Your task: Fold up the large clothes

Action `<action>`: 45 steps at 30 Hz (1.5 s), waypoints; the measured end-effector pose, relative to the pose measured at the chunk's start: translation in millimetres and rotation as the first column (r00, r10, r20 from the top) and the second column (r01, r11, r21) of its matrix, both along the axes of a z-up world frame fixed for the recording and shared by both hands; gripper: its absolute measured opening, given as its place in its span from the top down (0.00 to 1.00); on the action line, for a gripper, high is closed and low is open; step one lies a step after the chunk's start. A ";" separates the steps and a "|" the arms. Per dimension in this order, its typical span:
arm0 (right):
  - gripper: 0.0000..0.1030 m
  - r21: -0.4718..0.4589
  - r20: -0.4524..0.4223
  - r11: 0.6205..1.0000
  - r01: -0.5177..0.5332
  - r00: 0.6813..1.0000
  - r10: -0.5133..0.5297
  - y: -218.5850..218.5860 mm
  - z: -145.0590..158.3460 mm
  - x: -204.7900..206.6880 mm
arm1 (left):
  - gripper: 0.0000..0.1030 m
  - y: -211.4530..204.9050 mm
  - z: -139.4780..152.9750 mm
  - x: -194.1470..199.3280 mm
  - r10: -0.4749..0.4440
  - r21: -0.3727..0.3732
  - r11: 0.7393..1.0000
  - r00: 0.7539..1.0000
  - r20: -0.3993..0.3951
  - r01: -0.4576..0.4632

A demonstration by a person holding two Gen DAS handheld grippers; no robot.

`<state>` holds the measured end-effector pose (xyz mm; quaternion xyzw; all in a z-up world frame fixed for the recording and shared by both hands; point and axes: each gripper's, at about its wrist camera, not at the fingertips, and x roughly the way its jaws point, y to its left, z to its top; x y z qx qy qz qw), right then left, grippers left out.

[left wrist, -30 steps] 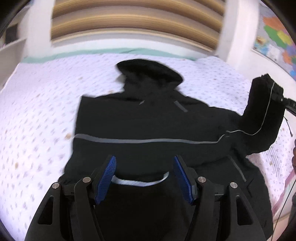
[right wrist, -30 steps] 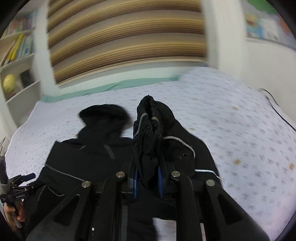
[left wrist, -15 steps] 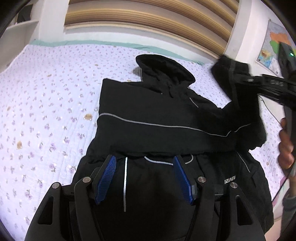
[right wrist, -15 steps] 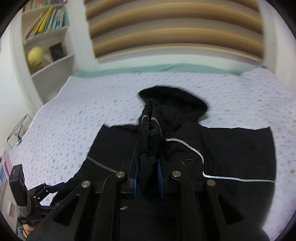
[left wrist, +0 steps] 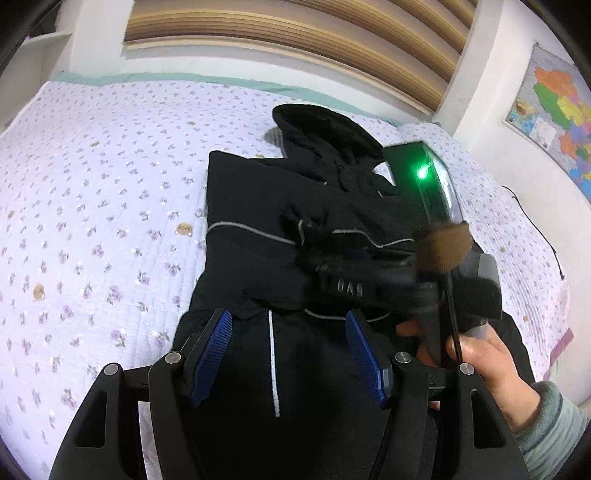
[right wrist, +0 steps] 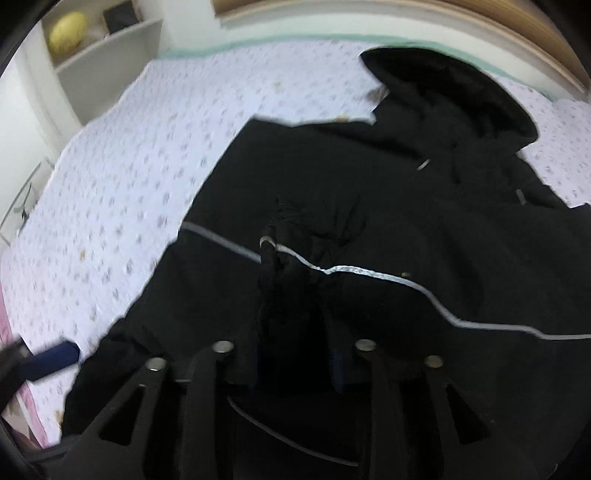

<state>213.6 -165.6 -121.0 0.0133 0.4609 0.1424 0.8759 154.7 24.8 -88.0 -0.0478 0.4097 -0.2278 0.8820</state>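
Observation:
A black hooded jacket (left wrist: 266, 206) with thin grey stripes lies on the bed, hood toward the headboard. It also fills the right wrist view (right wrist: 369, 184). My left gripper (left wrist: 288, 354) is open and empty above the jacket's lower part. My right gripper (right wrist: 295, 354) is shut on the jacket's right sleeve cuff (right wrist: 288, 258) and holds it over the jacket's chest. In the left wrist view the right gripper (left wrist: 424, 288) and the hand holding it reach in from the right, blurred, with the sleeve (left wrist: 332, 240) laid across the body.
The bed (left wrist: 92, 221) has a white quilt with small purple flowers. A striped wooden headboard (left wrist: 295, 33) stands behind. A map (left wrist: 554, 110) hangs on the right wall. White shelves (right wrist: 99, 55) stand to the left. A black cable (left wrist: 535, 229) lies at the bed's right.
My right gripper has carried the sleeve cuff leftward and down, across the jacket's chest. My left gripper has stayed open over the lower part.

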 end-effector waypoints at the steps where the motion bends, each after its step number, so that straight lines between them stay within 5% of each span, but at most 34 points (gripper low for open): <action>1: 0.60 0.021 0.005 1.000 -0.012 1.000 0.012 -5.0 6.3 -3.6 | 0.37 1.3 2.0 2.2 -0.006 -0.003 1.000 1.000 0.002 0.006; 4: 0.55 0.101 0.036 0.994 -0.030 0.999 0.027 -30.0 29.9 -18.6 | 0.37 3.8 9.7 15.7 -0.033 -0.041 0.999 0.999 -0.020 0.033; 7: 0.32 0.111 0.103 0.994 0.024 0.994 -0.036 -70.3 54.9 -41.2 | 0.37 -3.3 15.2 33.7 -0.096 -0.113 0.990 0.994 -0.057 0.089; 15: 0.32 0.099 0.135 0.975 0.201 0.968 -0.213 -183.4 69.4 -85.3 | 0.37 -59.5 -16.1 101.5 -0.111 -0.128 0.988 0.970 -0.216 0.084; 17: 0.32 0.069 0.135 0.967 0.246 0.958 -0.253 -203.4 66.6 -92.3 | 0.38 -73.2 -31.0 114.5 -0.065 -0.078 0.996 0.971 -0.229 0.048; 18: 0.32 0.057 0.134 0.964 0.261 0.954 -0.267 -211.5 65.5 -93.9 | 0.44 -76.9 -35.4 118.7 -0.055 -0.066 0.997 0.973 -0.223 0.041; 19: 0.32 0.045 0.132 0.958 0.283 0.949 -0.286 -221.9 63.4 -97.0 | 0.72 -82.9 -39.7 121.0 -0.052 -0.054 0.998 0.975 -0.214 0.042; 22: 0.32 0.010 0.130 0.945 0.325 0.937 -0.324 -240.8 61.0 -97.6 | 0.80 -89.6 -35.6 119.2 -0.036 -0.020 0.999 0.988 -0.152 0.033; 26: 0.32 -0.008 0.114 0.933 0.359 0.928 -0.356 -255.7 54.6 -85.1 | 0.81 -59.6 3.2 110.8 0.001 -0.100 0.995 1.000 -0.019 -0.003; 28: 0.32 -0.017 0.090 0.936 0.351 0.933 -0.348 -250.7 44.5 -71.6 | 0.81 -36.6 11.1 112.8 0.025 -0.145 0.989 1.000 -0.016 -0.027; 32: 0.32 -0.051 0.043 0.947 0.318 0.948 -0.316 -229.7 15.8 -51.3 | 0.80 4.1 -12.9 123.9 0.054 -0.169 0.983 0.992 -0.118 -0.074; 36: 0.31 -0.237 0.027 0.920 0.311 0.949 -0.314 -203.0 -20.0 -38.3 | 0.80 15.8 -66.6 134.6 0.058 -0.165 0.980 0.958 -0.280 -0.108; 39: 0.31 -0.274 0.027 0.911 0.309 0.949 -0.314 -197.8 -24.5 -36.9 | 0.78 19.6 -66.7 134.2 0.051 -0.194 0.975 0.960 -0.274 -0.107; 45: 0.30 -0.215 -0.006 0.936 0.277 0.958 -0.285 -205.8 -0.5 -34.6 | 0.59 18.4 -0.7 97.9 0.115 -0.061 0.991 0.993 -0.026 -0.116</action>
